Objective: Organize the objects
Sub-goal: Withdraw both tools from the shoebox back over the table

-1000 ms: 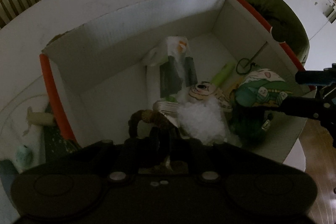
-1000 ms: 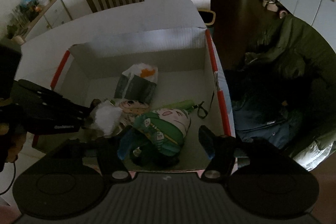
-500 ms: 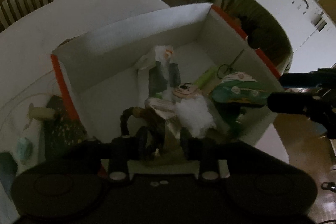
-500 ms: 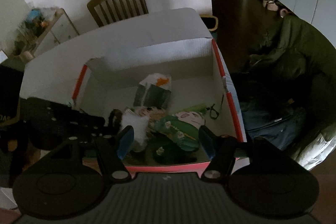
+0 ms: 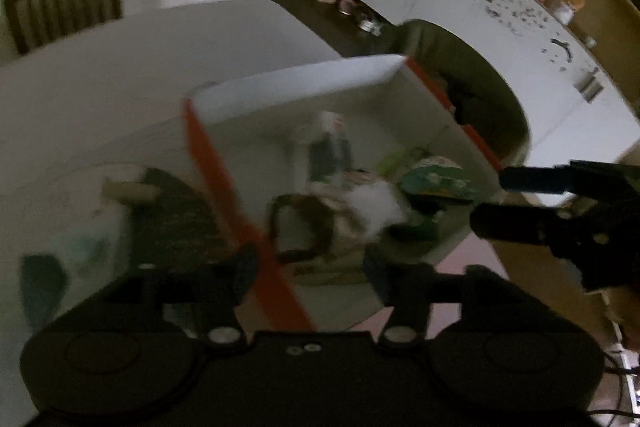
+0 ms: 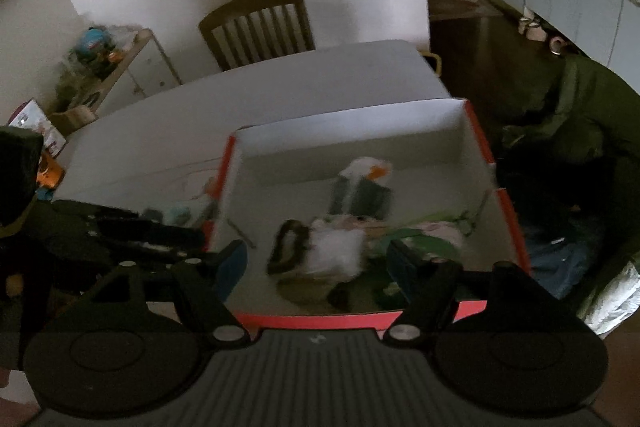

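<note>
A white, red-edged cardboard box (image 6: 476, 131) at frame centre holds blurred soft toys (image 6: 340, 251) and a packet (image 6: 364, 183), while the empty left gripper (image 5: 310, 269) and right gripper (image 6: 318, 261), jaws opening, hover at its near rim on a white table (image 6: 240, 95) below a wooden chair (image 6: 256, 23).

Both grippers' fingers (image 5: 244, 263) opening, empty.

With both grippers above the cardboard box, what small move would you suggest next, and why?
Probably swing the left gripper toward the items beside the box, such as the pale cylinder. Its jaws are opening with nothing between them, the brown looped item already lies inside, and the right gripper is empty too.
</note>
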